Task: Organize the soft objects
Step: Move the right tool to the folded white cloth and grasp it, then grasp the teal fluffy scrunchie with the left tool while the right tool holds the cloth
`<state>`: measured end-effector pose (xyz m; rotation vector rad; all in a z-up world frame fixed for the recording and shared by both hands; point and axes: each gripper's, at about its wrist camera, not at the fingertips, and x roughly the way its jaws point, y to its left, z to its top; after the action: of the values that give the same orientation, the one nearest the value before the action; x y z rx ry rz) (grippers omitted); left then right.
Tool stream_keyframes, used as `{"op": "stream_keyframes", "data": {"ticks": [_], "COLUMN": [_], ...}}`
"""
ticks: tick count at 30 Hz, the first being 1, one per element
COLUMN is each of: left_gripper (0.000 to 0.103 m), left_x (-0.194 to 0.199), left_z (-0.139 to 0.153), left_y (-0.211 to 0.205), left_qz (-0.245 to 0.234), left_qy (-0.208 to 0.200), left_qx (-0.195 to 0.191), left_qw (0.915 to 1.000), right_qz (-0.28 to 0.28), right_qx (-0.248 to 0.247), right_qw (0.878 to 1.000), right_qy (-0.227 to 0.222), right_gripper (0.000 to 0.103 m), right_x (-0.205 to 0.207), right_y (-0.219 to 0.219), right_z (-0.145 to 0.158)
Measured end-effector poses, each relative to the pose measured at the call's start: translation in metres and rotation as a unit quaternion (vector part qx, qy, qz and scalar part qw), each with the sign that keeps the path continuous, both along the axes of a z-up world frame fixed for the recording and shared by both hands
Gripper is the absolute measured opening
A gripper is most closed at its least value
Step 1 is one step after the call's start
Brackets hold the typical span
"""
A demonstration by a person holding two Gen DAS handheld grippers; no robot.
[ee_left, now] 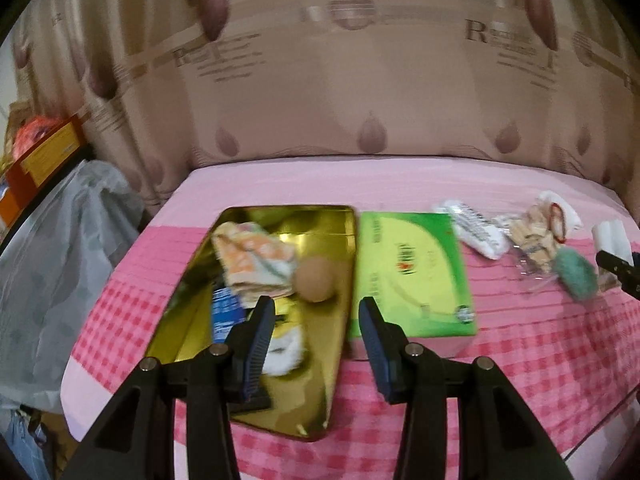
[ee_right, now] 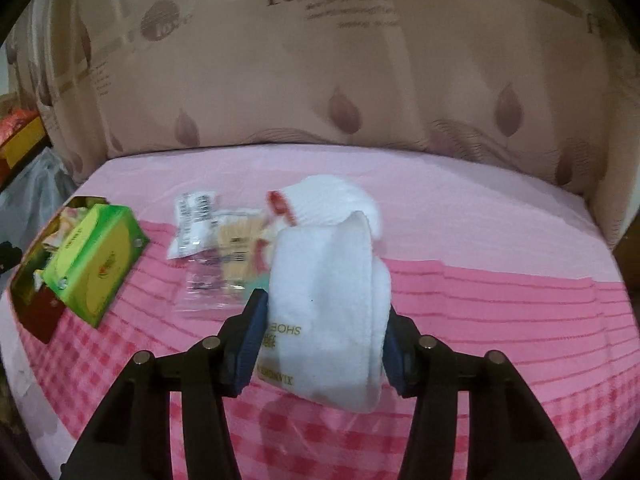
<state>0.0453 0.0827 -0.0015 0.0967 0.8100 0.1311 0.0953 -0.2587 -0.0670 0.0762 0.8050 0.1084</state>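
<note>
Right gripper (ee_right: pixel 322 332): jaws pinching a folded white slipper (ee_right: pixel 328 292), one blue pad on each side of it. The slipper is held off the pink cloth (ee_right: pixel 500 280); gold lettering shows upside down on its near face. Behind it lies a white sock with a red cuff (ee_right: pixel 320 200) on the cloth.

Left gripper (ee_left: pixel 318 322): jaws spread wide, nothing between them. It hangs over the near right part of the gold tin (ee_left: pixel 280 400), which lies open on the cloth.

Inside the tin: a folded orange-patterned cloth (ee_left: pixel 252 256) toward the far end, a tan ball (ee_left: pixel 316 278) just beside it on the right, a blue packet (ee_left: pixel 226 312) and a white and yellow item (ee_left: pixel 286 344) nearer the camera, partly hidden by the left jaw.

The green lid (ee_left: pixel 412 272) is just beside the tin on its right; whether it touches the tin's rim I cannot tell.

Farther right on the cloth, in the left wrist view: a white printed packet (ee_left: pixel 476 228), a clear bag of pale sticks (ee_left: pixel 532 240), a teal fluffy item (ee_left: pixel 576 272). These lie close together, some overlapping. The right gripper's tip shows at the edge of that view with the slipper's white end.

Behind the table: a beige patterned curtain (ee_left: pixel 320 80). A grey plastic bag (ee_left: pixel 60 260) hangs at the left.

Both views are slightly blurred.
</note>
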Motion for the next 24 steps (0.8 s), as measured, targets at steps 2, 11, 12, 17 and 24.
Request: {"op": "stream_keyframes", "data": {"ticks": [2, 11, 12, 17, 24], "left_gripper": [0.044, 0.05, 0.051, 0.052, 0.057], "left_x": [0.003, 0.019, 0.021, 0.032, 0.049], "left_z": [0.002, 0.0, -0.003, -0.014, -0.033], "left_y": [-0.013, -0.105, -0.119, -0.174, -0.238], "left_qz": [-0.018, -0.138, -0.154, -0.22, -0.282], "left_qy": [0.001, 0.031, 0.037, 0.06, 0.091], "left_qx": [-0.002, -0.061, -0.069, -0.103, -0.133], "left_qw": [0.9998, 0.988, 0.985, 0.9683, 0.9458], "right_qz": [-0.013, -0.063, -0.068, -0.08, -0.088], "right_qx": [-0.004, -0.02, -0.023, -0.038, -0.002], "right_qw": [1.0, 0.997, 0.997, 0.995, 0.995], "right_qy": [0.005, 0.037, 0.039, 0.043, 0.042], "right_gripper": [0.049, 0.04, 0.039, 0.037, 0.037], "right_x": [-0.002, -0.016, -0.018, -0.026, -0.029], "right_y": [-0.011, -0.065, -0.07, -0.089, -0.106], "right_z": [-0.003, -0.034, -0.037, -0.045, -0.058]}}
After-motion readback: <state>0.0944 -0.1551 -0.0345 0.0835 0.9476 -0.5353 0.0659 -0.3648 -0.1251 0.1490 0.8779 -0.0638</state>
